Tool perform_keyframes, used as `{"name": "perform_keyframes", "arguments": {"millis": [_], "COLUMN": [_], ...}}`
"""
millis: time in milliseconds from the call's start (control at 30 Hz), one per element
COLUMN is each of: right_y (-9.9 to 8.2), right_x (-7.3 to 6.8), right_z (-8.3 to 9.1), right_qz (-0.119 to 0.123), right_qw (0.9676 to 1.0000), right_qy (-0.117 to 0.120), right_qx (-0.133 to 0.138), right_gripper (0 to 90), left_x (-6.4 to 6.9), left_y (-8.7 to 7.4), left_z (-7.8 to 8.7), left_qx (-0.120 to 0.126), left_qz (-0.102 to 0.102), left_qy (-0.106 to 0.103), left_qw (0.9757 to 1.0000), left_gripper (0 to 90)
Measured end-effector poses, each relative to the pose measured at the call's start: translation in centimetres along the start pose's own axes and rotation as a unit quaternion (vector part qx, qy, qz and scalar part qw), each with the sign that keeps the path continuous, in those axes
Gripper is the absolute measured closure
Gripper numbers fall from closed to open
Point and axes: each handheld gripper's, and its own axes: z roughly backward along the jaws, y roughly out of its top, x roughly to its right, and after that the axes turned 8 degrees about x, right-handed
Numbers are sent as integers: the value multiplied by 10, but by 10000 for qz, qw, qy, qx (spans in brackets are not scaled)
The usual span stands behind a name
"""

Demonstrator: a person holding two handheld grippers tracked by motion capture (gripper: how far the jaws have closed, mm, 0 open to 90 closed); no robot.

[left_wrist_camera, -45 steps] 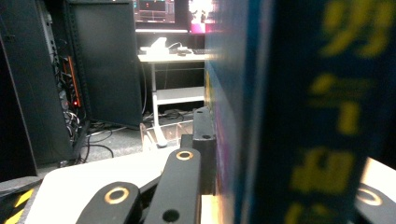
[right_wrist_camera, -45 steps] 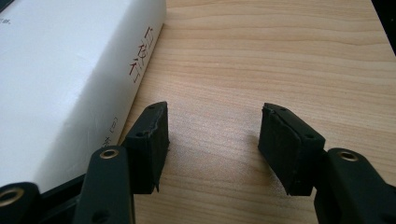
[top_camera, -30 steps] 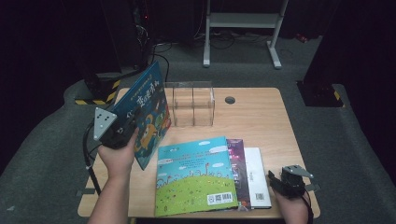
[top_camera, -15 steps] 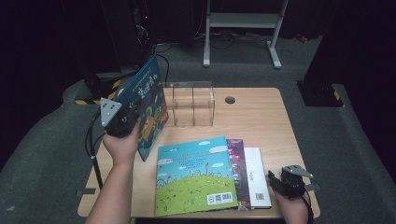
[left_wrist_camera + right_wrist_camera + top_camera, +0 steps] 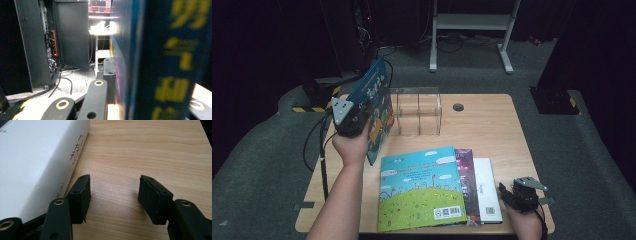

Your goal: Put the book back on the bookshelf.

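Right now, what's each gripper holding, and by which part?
The left gripper clamps the blue book near its lower edge, book upright. The right gripper holds nothing, jaws open above the table.

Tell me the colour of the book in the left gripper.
Blue with yellow lettering; the book shows best in the high view.

Bare table (image 5: 492,125) right of the clear organizer (image 5: 417,112); stacked books (image 5: 437,187) block the front.
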Motion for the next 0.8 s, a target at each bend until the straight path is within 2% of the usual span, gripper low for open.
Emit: {"name": "perform_keyframes", "arguments": {"millis": [167, 300, 500, 600, 700, 800], "right_y": [0, 0, 0, 0, 0, 0], "right_x": [0, 0, 0, 0, 0, 0], "right_z": [0, 0, 0, 0, 0, 0], "right_qz": [-11, -2, -6, -4, 9, 8], "right_qw": [10000, 10000, 10000, 10000, 10000, 10000], "right_qy": [-10, -5, -8, -7, -7, -5], "right_qx": [-7, 0, -5, -3, 6, 8], "right_gripper": [435, 435, 435, 435, 435, 436], "left_x": [0, 2, -1, 0, 0, 1], "left_y": [-6, -9, -9, -8, -8, -9], "left_z": [-12, -17, -22, -26, -31, -35], "left_qx": [-24, -50, -11, 39, 24, 110], "left_qz": [111, -8, 89, -21, -42, -40], "left_qy": [19, 32, 95, 131, 128, 160], "left_qw": [9999, 10000, 9999, 9999, 9999, 9998], "left_gripper": [831, 831, 831, 831, 831, 831]}}
